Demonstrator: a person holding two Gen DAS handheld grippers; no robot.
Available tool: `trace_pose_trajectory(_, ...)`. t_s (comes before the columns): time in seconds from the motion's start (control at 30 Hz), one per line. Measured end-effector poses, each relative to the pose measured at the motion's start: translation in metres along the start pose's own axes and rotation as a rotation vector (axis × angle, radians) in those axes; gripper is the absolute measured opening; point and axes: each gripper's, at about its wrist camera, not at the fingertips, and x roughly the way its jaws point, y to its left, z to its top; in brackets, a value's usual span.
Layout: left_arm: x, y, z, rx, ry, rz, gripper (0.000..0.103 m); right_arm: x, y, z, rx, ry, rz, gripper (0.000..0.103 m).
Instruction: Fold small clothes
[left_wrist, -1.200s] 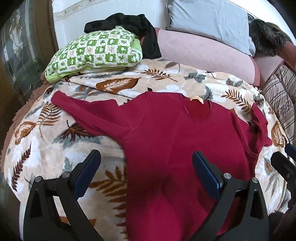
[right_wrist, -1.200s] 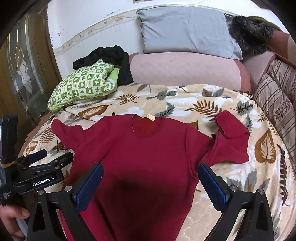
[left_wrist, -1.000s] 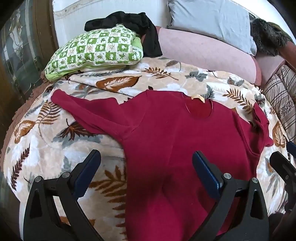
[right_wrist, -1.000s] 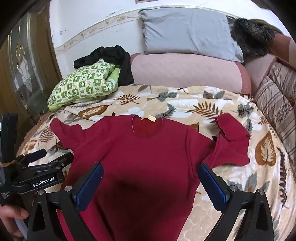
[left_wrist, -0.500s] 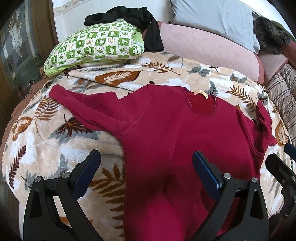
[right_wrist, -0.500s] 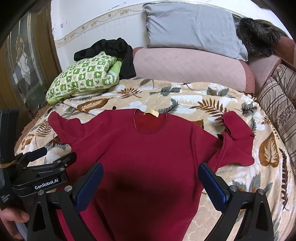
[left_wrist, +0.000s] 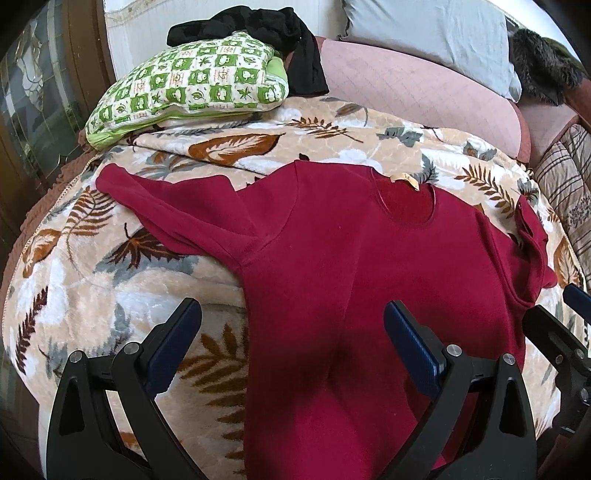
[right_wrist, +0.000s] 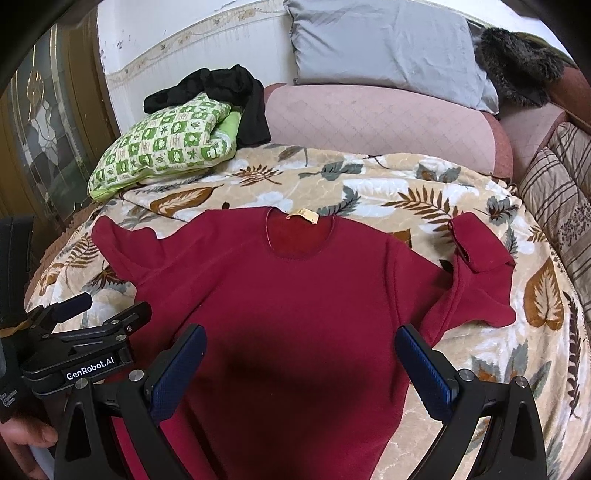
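Surface: leaf-print blanket (right_wrist: 424, 192) over a bed, pink bolster (right_wrist: 369, 122) along the upper frame.
Garment: red shirt (right_wrist: 295, 295) laid flat at centre frame, neckline up, right-frame sleeve folded over itself.
Upper left: green checked pillow (left_wrist: 192, 85), black garment (left_wrist: 258, 22) behind.
Left gripper (left_wrist: 291, 343): jaws spread, empty, above the shirt's lower part.
Right gripper (right_wrist: 301, 363): jaws spread, empty, above the hem.

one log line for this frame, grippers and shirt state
left gripper: open, empty | right gripper: open, empty | red shirt: flat on leaf blanket, unfolded | step: no fold yet
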Motion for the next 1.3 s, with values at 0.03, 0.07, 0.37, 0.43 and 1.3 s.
trace_pose_trajectory(0.03,0.001,0.000,0.000,0.006,-0.001,0.007,0.099,0.001,0.000,0.000,0.002,0.003,0.001,0.101)
trace_pose_trajectory(0.07,0.001,0.000,0.000,0.007,-0.001,0.007,0.099,0.001,0.000,-0.001,0.004,0.004,0.004,0.101)
trace_pose_trajectory(0.37,0.004,0.000,-0.005,0.036,-0.011,0.046,0.099,0.003,0.003,-0.004,-0.013,0.003,-0.001,0.101)
trace_pose_trajectory(0.43,0.004,0.000,-0.005,0.047,-0.009,0.057,0.099,0.004,0.003,-0.004,-0.012,0.008,-0.002,0.101)
trace_pose_trajectory(1.3,0.012,0.001,-0.011,0.016,0.033,0.040,0.099,0.018,-0.002,-0.010,0.021,0.059,-0.004,0.101)
